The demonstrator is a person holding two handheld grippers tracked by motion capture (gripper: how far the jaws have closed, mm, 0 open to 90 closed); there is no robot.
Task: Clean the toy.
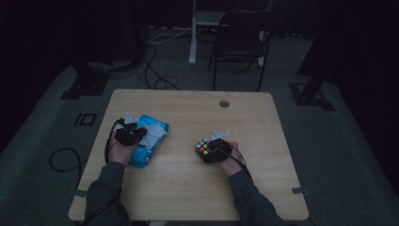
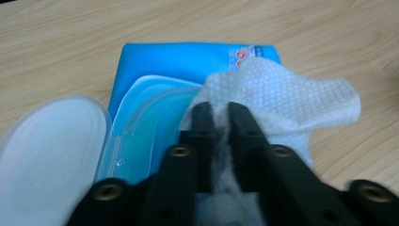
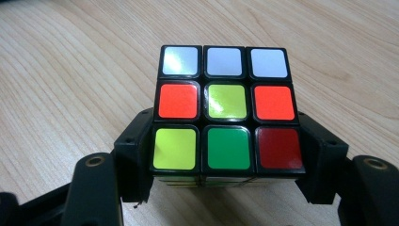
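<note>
Left: left gripper point(image 2: 220, 110) low over blue wipes pack point(image 2: 155, 66), jaws pinching a white wipe point(image 2: 291, 94) | Right: right gripper point(image 3: 226, 155) level, clamping scrambled puzzle cube point(image 3: 225, 106) by its sides.

Both grippers' jaws clamped

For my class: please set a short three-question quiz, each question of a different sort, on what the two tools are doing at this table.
1. True or false: the left tool pinches a white wipe that comes out of the blue pack.
2. What does the right tool hold? A) a puzzle cube B) a cup C) a pen
3. Fill in: the clear lid of the pack stands ____.

Key
1. True.
2. A: the puzzle cube sits between the jaws, over the wooden table.
3. Open, flipped to one side.
</note>
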